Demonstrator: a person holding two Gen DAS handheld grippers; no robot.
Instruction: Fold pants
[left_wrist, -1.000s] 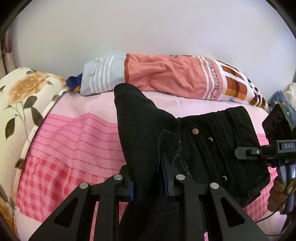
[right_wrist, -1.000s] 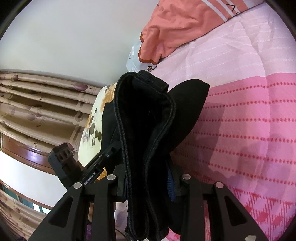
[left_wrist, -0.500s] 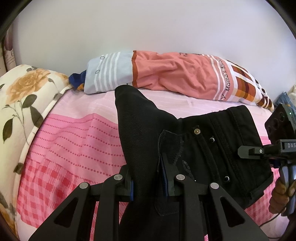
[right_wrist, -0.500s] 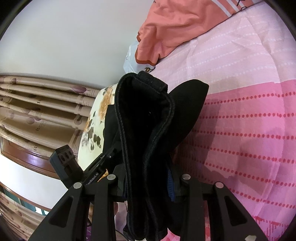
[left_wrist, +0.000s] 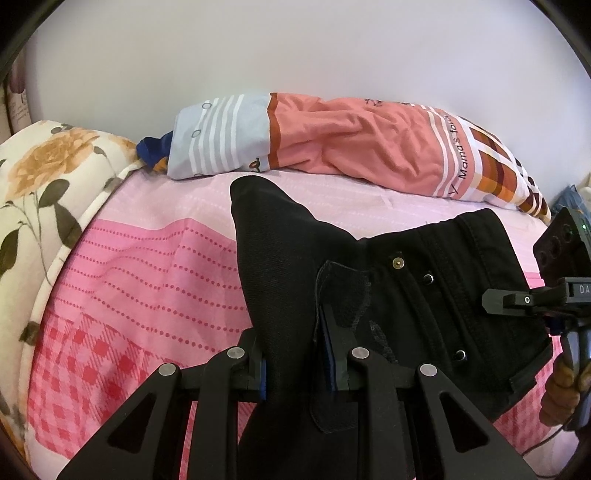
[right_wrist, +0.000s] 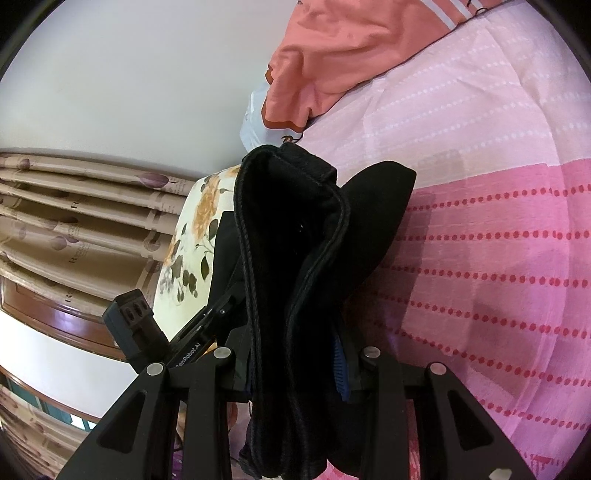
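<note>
L gripper (left_wrist: 295, 363) clamping pants (left_wrist: 424, 306) at fly edge | R gripper (right_wrist: 297, 363) pinching bunched waistband | pants hanging betw. both, above pink bedsheet (left_wrist: 155, 266) | pillow (left_wrist: 351, 147) lying behind

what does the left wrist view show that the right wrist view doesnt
Only the left wrist view shows the pants' spread waist with its metal button, the whole striped pillow, and the right gripper from the side. Only the right wrist view shows the curtain, the waistband bunched edge-on, and the left gripper. Both show the black pants clamped between the fingers, the pink bedsheet and the floral cushion.
</note>
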